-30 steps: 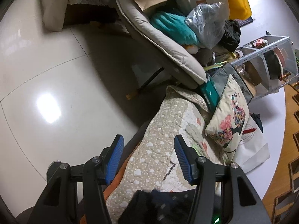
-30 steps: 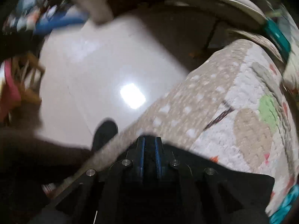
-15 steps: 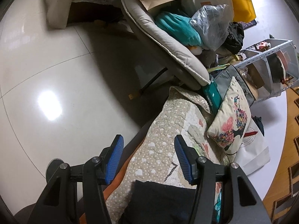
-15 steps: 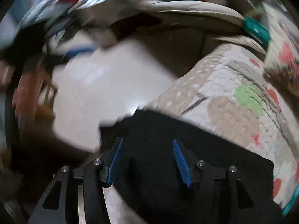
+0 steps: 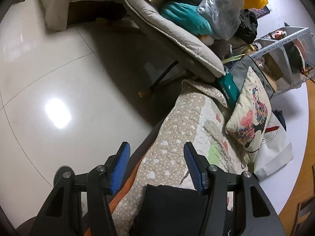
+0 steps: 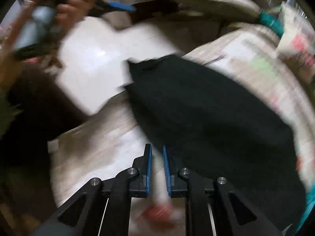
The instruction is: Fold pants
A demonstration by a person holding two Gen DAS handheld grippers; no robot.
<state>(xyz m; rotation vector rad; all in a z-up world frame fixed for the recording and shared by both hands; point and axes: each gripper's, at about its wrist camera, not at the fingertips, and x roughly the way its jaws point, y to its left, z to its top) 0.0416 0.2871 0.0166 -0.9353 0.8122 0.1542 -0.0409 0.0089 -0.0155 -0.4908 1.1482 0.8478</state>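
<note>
Blue ribbed pads on my right gripper stand nearly together with only a thin slit between them; its jaws have just been closing, and nothing is caught there, only the pale quilt showing through the gap; the black pants lie just to the right of those pads, spread across the quilt. My left gripper has its jaws parted about halfway and empty, hanging over the quilt's dotted edge; a folded edge of the pants sits low between its arms. Only the right view shows the full dark spread of the pants, and also my left hand with its gripper, blurred, at upper left. Only the left view gives the room sharply: glossy white tiled floor with a lamp glare, a padded grey chair heaped with a teal cloth and a clear plastic bag, a printed cushion at the quilt's far end, a metal shelf beyond. The right view is smeared throughout; I cannot tell whether the pants are neatly folded.
</note>
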